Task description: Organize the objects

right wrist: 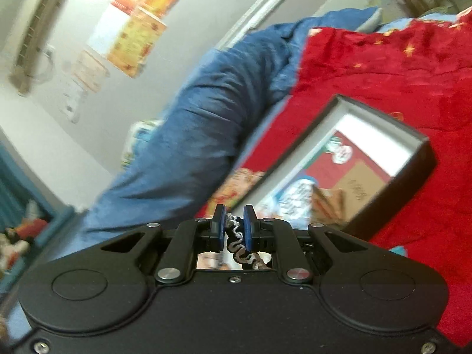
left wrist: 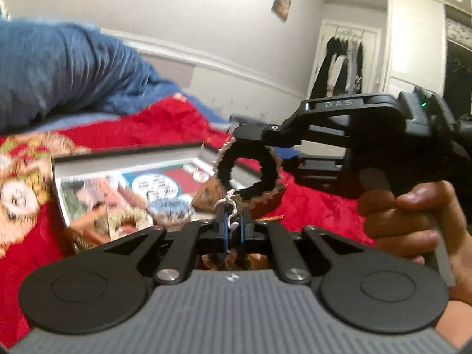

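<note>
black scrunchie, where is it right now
In the left wrist view the black scrunchie hangs right of centre above the open box on the red blanket, pinched between the right tongs and left tongs.

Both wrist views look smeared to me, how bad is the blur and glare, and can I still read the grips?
Left wrist: box and red blanket motion-smeared, yet the left gripper stays sharp, clamped on the scrunchie. Right wrist: wall and blue quilt streaked, box wall glares white, right gripper crisp, pinching trim. Fisheye bends both edges.

Right gripper (right wrist: pixel 234 224) pinching scrunchie (right wrist: pixel 237 246) (seemingly crocheted), box (right wrist: pixel 413 188) beyond
</note>
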Demonstrator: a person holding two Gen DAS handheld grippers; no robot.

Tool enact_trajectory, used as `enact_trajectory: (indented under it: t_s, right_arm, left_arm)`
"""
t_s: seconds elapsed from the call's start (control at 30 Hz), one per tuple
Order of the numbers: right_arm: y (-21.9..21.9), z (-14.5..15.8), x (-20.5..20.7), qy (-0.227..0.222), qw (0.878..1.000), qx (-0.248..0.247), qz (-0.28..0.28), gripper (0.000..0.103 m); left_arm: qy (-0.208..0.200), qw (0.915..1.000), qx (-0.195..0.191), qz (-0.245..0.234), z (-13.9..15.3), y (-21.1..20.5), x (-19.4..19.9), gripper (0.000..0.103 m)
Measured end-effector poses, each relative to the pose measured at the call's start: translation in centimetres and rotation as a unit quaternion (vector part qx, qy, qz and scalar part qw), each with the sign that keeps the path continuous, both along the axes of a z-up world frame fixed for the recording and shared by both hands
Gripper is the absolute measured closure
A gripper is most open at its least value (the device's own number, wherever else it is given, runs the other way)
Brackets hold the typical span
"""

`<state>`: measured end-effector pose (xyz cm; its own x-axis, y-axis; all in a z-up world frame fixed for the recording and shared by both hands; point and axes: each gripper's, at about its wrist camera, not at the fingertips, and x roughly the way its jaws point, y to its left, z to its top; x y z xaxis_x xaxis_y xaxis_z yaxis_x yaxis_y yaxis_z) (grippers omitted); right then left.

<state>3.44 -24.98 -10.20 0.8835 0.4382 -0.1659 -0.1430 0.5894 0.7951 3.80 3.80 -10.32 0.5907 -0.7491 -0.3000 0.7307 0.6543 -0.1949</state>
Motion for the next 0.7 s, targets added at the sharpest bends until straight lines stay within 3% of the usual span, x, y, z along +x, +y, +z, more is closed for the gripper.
enact_trajectory:
  t_s: [0.27, 0.4, 0.47, 0.53, 0.6, 0.67, 0.7]
  right_arm:
    - [-0.1, 0.5, -0.2, -0.026, 1.0, 0.007, 0.005, 0.09]
    - [0.0, 0.7, -0.3, -0.032, 0.999, 0.006, 0.006, 0.09]
    - [0.0, 0.7, -0.3, -0.034, 0.999, 0.006, 0.004, 0.09]
    - [0.0, 0.8, -0.4, -0.032, 0.999, 0.004, -0.003, 0.09]
    - [-0.2, 0.7, -0.5, -0.028, 1.0, 0.005, -0.01, 0.09]
    - [-0.3, 0.7, -0.7, -0.026, 1.0, 0.007, -0.016, 0.09]
    - [-0.4, 0.7, -0.7, -0.026, 0.999, 0.007, -0.018, 0.09]
  left_arm:
    - [-0.036, 0.998, -0.051, -0.005, 1.5, 1.7, -0.1, 0.093]
    - [-0.011, 0.9971, -0.07, -0.028, 1.7, 2.4, 1.5, 0.093]
    - [-0.002, 0.998, -0.039, -0.05, 0.9, 1.3, 1.8, 0.093]
    - [-0.006, 0.9988, 0.025, -0.042, -1.2, -0.8, 1.7, 0.093]
    - [0.028, 0.9966, 0.065, -0.042, -2.8, -2.1, 2.4, 0.093]
    - [0.037, 0.998, 0.038, -0.036, -2.1, -1.1, 2.8, 0.093]
    - [0.023, 0.9991, 0.019, -0.031, -1.3, -0.4, 2.7, 0.093]
